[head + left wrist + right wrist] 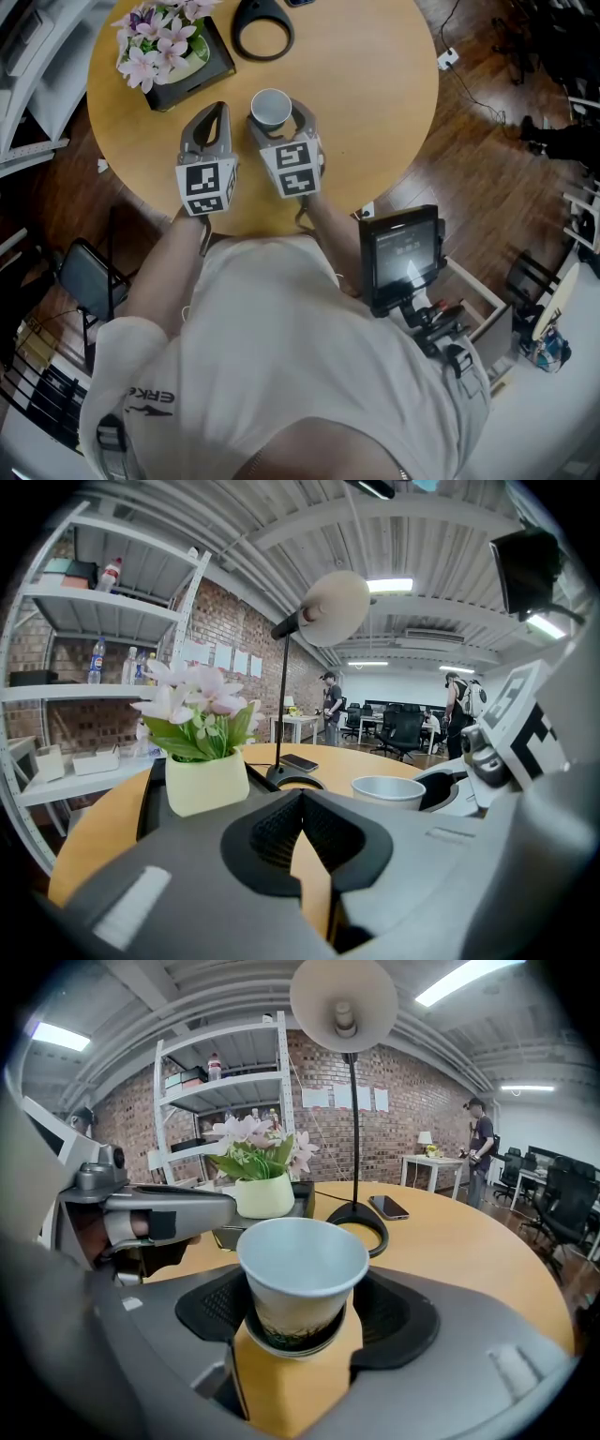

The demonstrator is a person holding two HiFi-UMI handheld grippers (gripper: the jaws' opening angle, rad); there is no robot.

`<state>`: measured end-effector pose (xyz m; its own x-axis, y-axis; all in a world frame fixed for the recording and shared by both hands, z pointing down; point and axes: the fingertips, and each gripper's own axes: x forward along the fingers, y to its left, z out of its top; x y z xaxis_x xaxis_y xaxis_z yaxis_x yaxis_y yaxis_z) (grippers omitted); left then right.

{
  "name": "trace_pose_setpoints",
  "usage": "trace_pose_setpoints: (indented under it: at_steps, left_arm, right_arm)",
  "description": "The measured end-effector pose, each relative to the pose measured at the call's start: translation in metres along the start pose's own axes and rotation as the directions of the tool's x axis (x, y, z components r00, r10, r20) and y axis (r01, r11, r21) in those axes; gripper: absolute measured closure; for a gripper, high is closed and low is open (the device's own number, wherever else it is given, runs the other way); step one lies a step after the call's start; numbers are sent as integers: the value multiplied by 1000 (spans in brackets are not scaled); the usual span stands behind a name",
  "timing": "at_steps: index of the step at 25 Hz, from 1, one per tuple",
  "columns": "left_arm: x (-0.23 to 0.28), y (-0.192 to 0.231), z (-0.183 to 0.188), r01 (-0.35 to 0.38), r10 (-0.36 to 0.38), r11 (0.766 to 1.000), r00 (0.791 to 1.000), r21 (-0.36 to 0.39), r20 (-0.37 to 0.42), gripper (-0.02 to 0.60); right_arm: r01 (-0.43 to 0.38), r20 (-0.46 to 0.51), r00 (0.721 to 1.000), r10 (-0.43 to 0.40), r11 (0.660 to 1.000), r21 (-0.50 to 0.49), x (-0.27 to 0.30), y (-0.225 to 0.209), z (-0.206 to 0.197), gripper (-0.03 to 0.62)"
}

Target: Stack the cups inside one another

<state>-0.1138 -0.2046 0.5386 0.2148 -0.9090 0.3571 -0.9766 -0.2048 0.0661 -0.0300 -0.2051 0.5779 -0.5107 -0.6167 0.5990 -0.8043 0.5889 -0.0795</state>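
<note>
A white paper cup [270, 109] [302, 1265] with dark print low on its wall stands upright on the round wooden table [375, 84]. Its foot sits inside what looks like the rim of a second cup. My right gripper [278, 114] [300, 1309] is around it, jaws wide and one on each side, with thin dark gaps beside the cup, so it is open. My left gripper [217, 112] [300, 803] lies just left of it, shut and with nothing in it. In the left gripper view the cup's rim [392, 790] shows to the right.
A pot of pink flowers [161, 47] [262, 1194] stands in a black tray at the back left. A lamp's black ring base [262, 28] [361, 1222] and a phone [388, 1207] lie beyond the cup. The table's front edge is just behind both grippers.
</note>
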Motion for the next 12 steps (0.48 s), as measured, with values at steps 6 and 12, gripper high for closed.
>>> trace_pose_setpoints:
  at_steps: [6,12]
  left_arm:
    - [3,-1,2,2,-2,1000,1000,0,4,580]
    - [4,1,2,3,-3,1000,1000,1,6,580]
  right_arm:
    - [-21,1,1000,21,1000,0,1,2,1,212]
    - [-44,16,999,44,999,-9,1,6,5,180]
